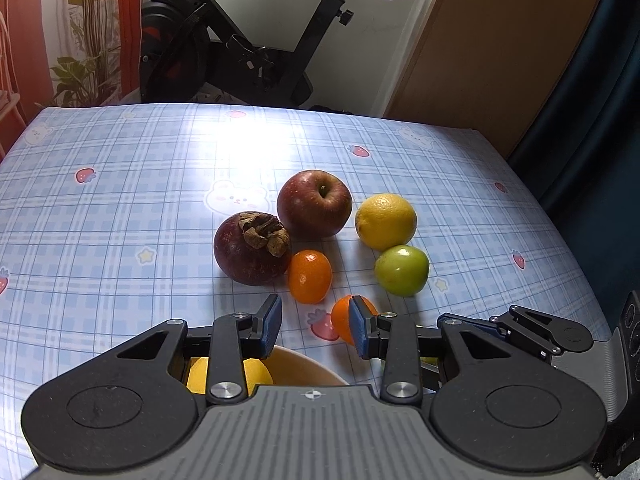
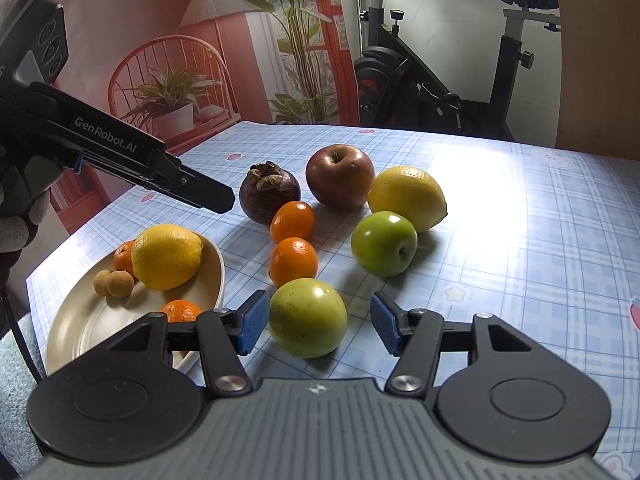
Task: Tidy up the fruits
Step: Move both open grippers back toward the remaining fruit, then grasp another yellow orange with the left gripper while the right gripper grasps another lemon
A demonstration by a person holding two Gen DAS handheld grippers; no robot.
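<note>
While the right tool [image 2: 318, 326] straddles the near green apple [image 2: 307, 317] on the desk [image 2: 520, 240], jaws released, the left tool [image 1: 316, 326] hangs empty; next: clench, carry to plate [image 2: 100, 320].

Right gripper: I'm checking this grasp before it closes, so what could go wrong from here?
1. The near green apple sits off-centre between the open right gripper pads, close to the left one; closing may nudge it so it rolls.
2. An orange lies just behind it and could get bumped.
3. The plate already holds a lemon and small fruit, so a dropped apple may knock them.
</note>
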